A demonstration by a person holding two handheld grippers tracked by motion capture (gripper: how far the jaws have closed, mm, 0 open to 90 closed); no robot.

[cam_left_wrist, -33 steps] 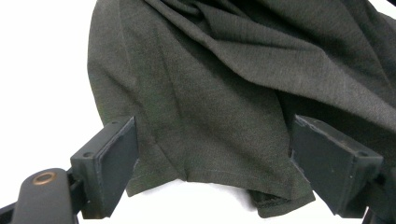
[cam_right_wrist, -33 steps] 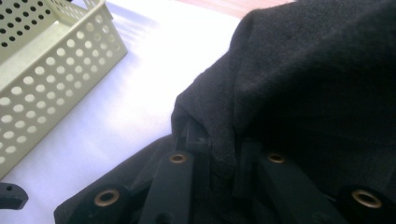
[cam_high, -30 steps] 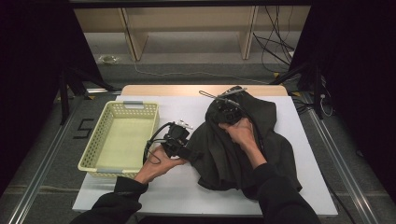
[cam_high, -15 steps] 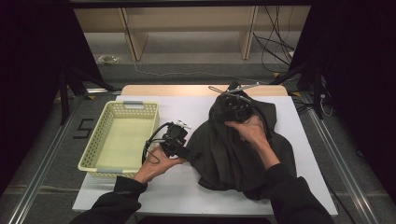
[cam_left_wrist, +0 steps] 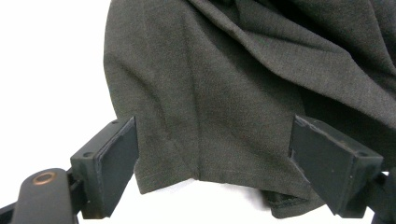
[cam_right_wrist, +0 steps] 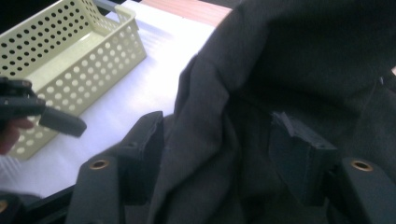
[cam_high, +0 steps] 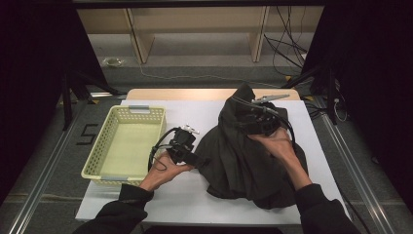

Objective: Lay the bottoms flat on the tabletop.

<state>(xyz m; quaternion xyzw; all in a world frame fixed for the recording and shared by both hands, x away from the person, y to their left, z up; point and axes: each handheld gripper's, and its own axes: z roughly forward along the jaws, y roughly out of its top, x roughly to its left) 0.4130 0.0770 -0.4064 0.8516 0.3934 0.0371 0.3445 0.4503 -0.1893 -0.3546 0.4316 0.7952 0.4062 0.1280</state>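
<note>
Your left gripper (cam_high: 195,158) sits at the near left edge of the dark cloth (cam_high: 243,156) on the white table (cam_high: 195,204), jaws wide apart with the hem lying loose between them. Your right gripper (cam_high: 260,122), at the cloth's raised far side, has just been opening; a fold sits between its parted jaws, unpinched. The yellow basket (cam_high: 104,173) stands left of the cloth.

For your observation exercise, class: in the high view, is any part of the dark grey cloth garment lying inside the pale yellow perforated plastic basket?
No: the dark grey cloth garment lies on the white table to the right of the pale yellow perforated plastic basket, which holds nothing.
</note>
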